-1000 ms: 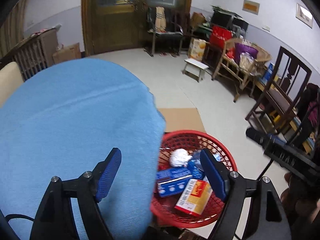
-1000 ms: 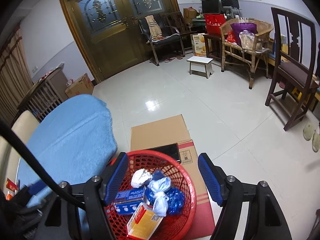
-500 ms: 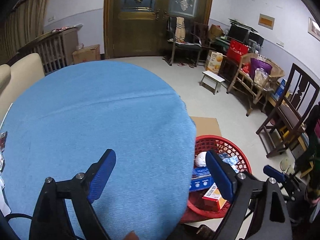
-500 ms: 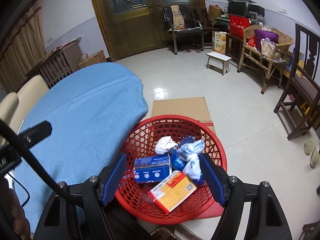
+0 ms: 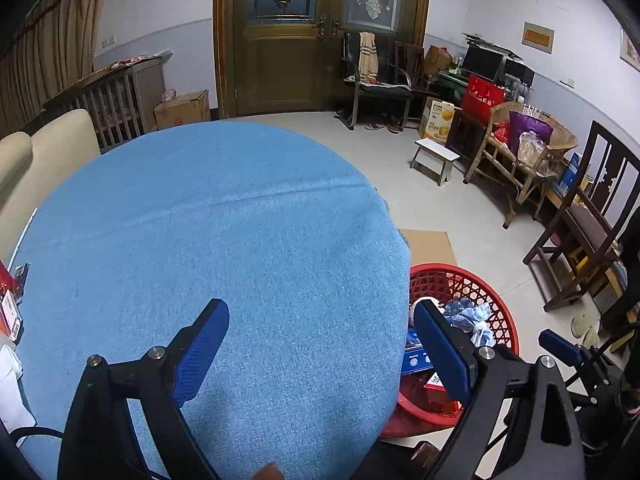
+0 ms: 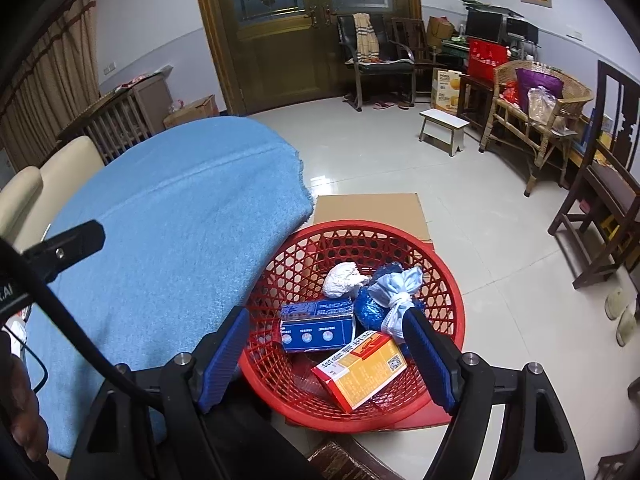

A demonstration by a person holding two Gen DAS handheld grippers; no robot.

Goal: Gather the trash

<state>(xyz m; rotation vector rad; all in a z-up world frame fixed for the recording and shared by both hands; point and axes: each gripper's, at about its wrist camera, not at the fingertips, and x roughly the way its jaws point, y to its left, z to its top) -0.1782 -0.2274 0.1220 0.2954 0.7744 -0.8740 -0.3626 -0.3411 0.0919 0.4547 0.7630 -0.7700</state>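
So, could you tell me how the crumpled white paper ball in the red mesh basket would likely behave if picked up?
The crumpled white paper ball looks light and would probably crush under a gripper's squeeze. Being roundish, it may roll against the red mesh basket if nudged.

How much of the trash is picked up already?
Done: the red basket holds a blue box, a yellow box, a white wad and a tied bag. In hand: nothing; both tools are open. Left: small items at the blue table's left edge.
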